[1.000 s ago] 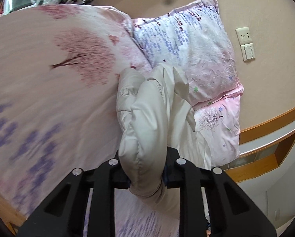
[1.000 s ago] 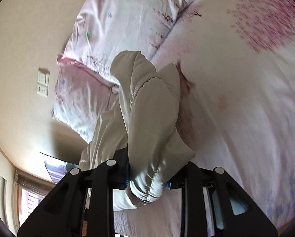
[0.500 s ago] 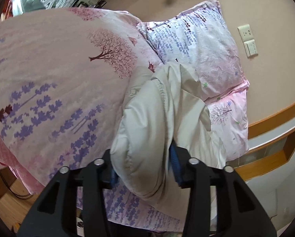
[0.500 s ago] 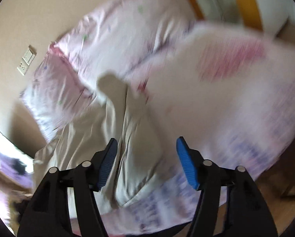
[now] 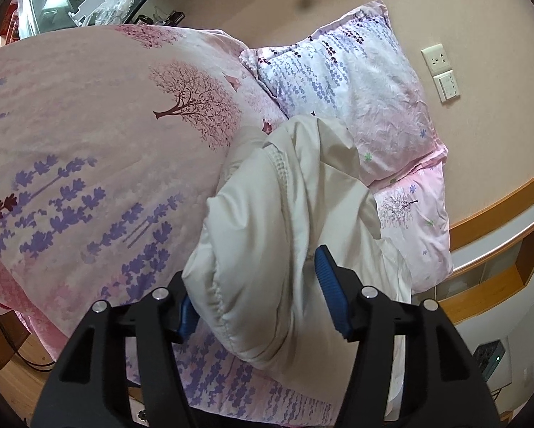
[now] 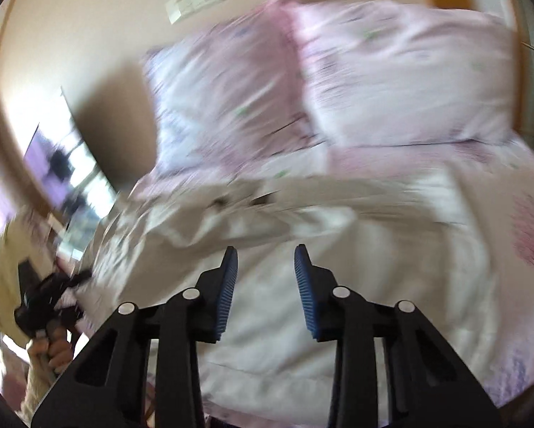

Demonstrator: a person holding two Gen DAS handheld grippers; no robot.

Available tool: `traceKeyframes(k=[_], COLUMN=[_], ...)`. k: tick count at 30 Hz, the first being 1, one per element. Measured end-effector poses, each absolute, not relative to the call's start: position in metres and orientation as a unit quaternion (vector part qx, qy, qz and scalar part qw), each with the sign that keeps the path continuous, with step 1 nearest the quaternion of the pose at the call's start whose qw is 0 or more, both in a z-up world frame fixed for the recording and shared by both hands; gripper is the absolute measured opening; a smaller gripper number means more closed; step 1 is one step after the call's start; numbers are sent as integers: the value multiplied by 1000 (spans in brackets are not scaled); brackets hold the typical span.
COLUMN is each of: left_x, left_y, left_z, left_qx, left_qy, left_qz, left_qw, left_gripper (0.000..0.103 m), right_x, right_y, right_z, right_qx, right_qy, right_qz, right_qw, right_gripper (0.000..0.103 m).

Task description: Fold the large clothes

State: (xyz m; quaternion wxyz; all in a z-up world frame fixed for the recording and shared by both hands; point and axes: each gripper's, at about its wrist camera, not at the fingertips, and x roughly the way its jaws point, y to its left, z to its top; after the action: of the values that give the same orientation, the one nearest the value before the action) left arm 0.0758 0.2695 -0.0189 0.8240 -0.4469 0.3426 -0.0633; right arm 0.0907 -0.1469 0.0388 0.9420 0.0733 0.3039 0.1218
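Observation:
A cream padded jacket [image 5: 267,221] lies bunched on the bed with its folded edge toward me. My left gripper [image 5: 256,299] sits low over that edge. Its jaws are opening: the thick fold still lies between them, the right pad [image 5: 327,285] stands apart from the cloth, and the left pad is half hidden behind it. In the blurred right wrist view, my right gripper [image 6: 266,285] hangs above the jacket [image 6: 202,221]. Its jaws are closing with nothing between the pads. A person's hand [image 6: 53,349] holds a black gripper at that view's left edge.
A pink floral duvet [image 5: 88,142] covers the bed. Two matching pillows [image 5: 349,82] [image 5: 417,221] lean on the beige wall, which carries sockets [image 5: 442,75]. A wooden ledge [image 5: 499,221] runs to the right. Wood floor [image 5: 13,363] shows lower left, beside the bed's edge.
Both grippers were shut on jacket folds. The left jaws have spread off the fold. The right gripper has let go, risen and rolled, with its jaws widening and then narrowing.

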Motion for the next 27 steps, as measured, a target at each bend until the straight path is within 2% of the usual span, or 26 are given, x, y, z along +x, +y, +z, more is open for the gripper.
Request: traceKeyframes(k=[5, 9, 13, 19, 27], left_x=[79, 79, 81, 83, 88], left_y=[267, 267, 267, 266, 261], left_z=[-19, -21, -21, -14, 5], left_qx=[-444, -445, -445, -436, -415], left_qy=[340, 337, 335, 327, 307], left_qz=[-57, -55, -53, -58, -80], left_qw=[827, 828, 829, 837, 853], left_gripper=[58, 57, 54, 43, 33], right_x=[111, 128, 143, 156, 168], right_y=[-94, -79, -71, -69, -61], right_z=[31, 17, 4, -10, -22], right_qx=[15, 10, 2, -3, -27], right_qy=[332, 371, 404, 443, 454], right_qz=[150, 154, 147, 142, 145], right_qw=[931, 916, 903, 885, 879], right_gripper=[30, 22, 22, 22, 22])
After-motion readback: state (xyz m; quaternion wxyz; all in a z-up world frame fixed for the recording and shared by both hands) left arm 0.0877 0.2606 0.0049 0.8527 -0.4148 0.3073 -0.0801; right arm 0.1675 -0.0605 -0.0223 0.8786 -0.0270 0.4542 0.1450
